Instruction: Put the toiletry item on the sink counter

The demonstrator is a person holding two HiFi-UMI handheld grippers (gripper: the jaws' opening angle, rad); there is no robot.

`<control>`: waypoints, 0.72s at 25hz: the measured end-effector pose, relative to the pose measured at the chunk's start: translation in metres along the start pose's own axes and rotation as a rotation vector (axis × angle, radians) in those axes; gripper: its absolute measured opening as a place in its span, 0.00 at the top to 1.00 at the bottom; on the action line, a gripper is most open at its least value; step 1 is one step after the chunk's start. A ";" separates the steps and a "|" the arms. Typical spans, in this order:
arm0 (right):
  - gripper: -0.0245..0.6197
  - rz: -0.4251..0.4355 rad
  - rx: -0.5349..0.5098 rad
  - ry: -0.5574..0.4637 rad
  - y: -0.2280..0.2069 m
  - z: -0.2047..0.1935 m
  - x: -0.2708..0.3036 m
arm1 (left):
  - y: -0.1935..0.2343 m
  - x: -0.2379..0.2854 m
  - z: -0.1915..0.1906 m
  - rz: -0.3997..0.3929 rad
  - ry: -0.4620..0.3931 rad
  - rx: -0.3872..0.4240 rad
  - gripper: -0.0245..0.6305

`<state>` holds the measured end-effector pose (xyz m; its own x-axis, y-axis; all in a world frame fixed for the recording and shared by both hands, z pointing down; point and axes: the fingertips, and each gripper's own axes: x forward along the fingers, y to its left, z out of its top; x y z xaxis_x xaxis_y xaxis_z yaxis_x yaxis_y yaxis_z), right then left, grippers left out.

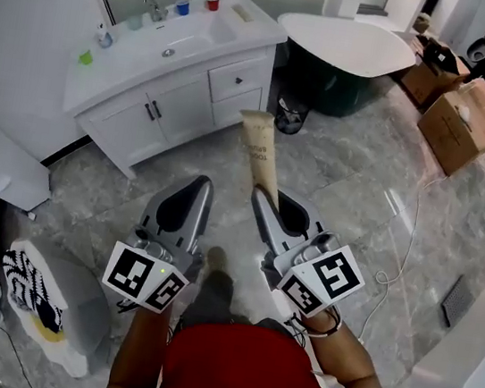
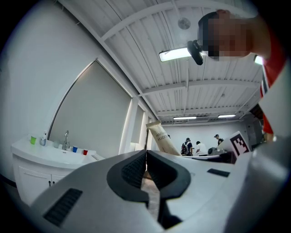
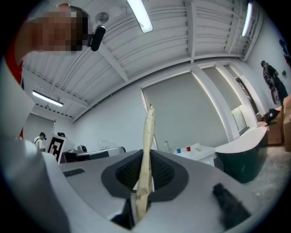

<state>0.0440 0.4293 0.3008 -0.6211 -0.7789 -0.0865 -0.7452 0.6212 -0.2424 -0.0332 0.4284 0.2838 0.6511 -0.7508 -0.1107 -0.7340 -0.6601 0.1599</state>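
A beige toothpaste tube (image 1: pixel 261 151) stands up out of my right gripper (image 1: pixel 263 197), which is shut on its lower end. In the right gripper view the tube (image 3: pixel 148 141) runs edge-on between the dark pads (image 3: pixel 163 173). My left gripper (image 1: pixel 200 184) hangs beside it, shut with nothing in it; its pads (image 2: pixel 136 170) meet in the left gripper view, where the tube (image 2: pixel 161 138) shows beyond them. The white sink counter (image 1: pixel 121 67) stands ahead and to the left, a stretch of floor away from both grippers.
On the counter are a faucet (image 1: pixel 152 3), a blue cup (image 1: pixel 182 7), a red cup (image 1: pixel 213 3) and a green cup (image 1: pixel 86 57). A white and green bathtub (image 1: pixel 350 47) stands to its right, with cardboard boxes (image 1: pixel 461 122) beyond. A cable (image 1: pixel 406 249) lies on the floor.
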 end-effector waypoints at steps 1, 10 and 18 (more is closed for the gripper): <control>0.88 -0.004 -0.003 0.000 -0.007 0.001 0.012 | 0.010 0.009 0.001 -0.002 -0.002 0.005 0.93; 0.88 -0.016 -0.028 0.002 -0.065 0.017 0.146 | 0.125 0.099 0.024 -0.024 -0.028 0.055 0.93; 0.88 -0.052 -0.005 0.002 -0.122 0.022 0.237 | 0.210 0.171 0.029 -0.063 -0.016 0.038 0.93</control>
<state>-0.0065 0.1671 0.2891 -0.5824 -0.8097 -0.0721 -0.7773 0.5807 -0.2420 -0.0810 0.1606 0.2703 0.6935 -0.7076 -0.1353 -0.6985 -0.7064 0.1146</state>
